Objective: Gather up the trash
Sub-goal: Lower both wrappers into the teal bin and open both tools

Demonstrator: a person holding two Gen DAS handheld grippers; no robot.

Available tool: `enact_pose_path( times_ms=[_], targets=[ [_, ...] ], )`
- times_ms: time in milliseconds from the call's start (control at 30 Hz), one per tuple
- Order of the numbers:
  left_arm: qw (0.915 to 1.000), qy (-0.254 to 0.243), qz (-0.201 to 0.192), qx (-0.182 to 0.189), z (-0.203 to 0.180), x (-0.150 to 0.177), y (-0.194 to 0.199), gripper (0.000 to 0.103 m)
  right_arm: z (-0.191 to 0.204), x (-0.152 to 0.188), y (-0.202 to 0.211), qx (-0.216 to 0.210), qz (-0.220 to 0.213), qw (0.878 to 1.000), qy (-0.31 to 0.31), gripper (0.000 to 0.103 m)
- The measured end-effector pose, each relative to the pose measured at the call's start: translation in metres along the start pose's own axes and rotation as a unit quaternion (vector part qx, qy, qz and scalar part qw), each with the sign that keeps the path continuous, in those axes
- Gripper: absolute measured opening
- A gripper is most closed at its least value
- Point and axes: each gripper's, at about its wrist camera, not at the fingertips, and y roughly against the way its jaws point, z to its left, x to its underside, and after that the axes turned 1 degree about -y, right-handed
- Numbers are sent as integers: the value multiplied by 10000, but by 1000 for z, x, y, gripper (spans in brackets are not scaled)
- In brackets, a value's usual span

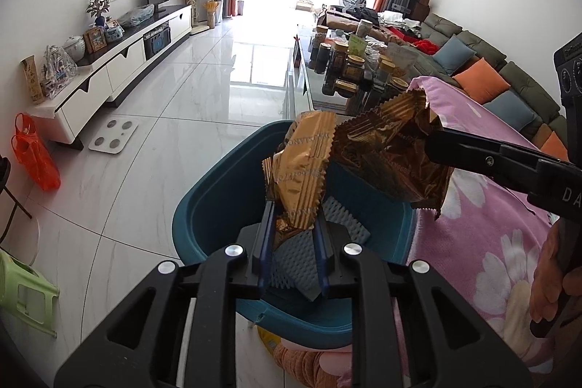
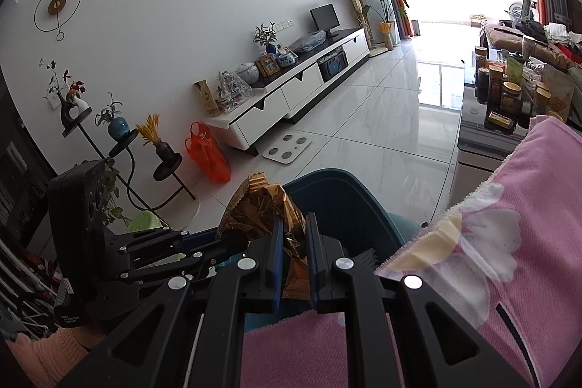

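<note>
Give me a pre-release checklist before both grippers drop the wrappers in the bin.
1. Left gripper pinches its gold wrapper: ok.
2. Right gripper shut on the crumpled brown-gold wrapper: ok.
3. Left wrapper over the teal bin opening: ok.
4. Right wrapper over the bin, not the pink floral blanket: mostly ok, one corner near the rim.
5. Bin has room: ok, only grey foam netting visible inside.
6. Wrappers clear of each other: cannot tell, they overlap in the left view.
</note>
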Motion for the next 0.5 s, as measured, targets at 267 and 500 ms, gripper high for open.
enact_pose_path(
  times_ms=[267,500],
  targets=[
    [9996,183,206,-57,7,0,-30,35,-9,5,-23,90,428,9986,-305,23],
    [9997,230,56,-74,6,0,-24,39,-8,10,-8,116,340,9988,-339,26]
  ],
)
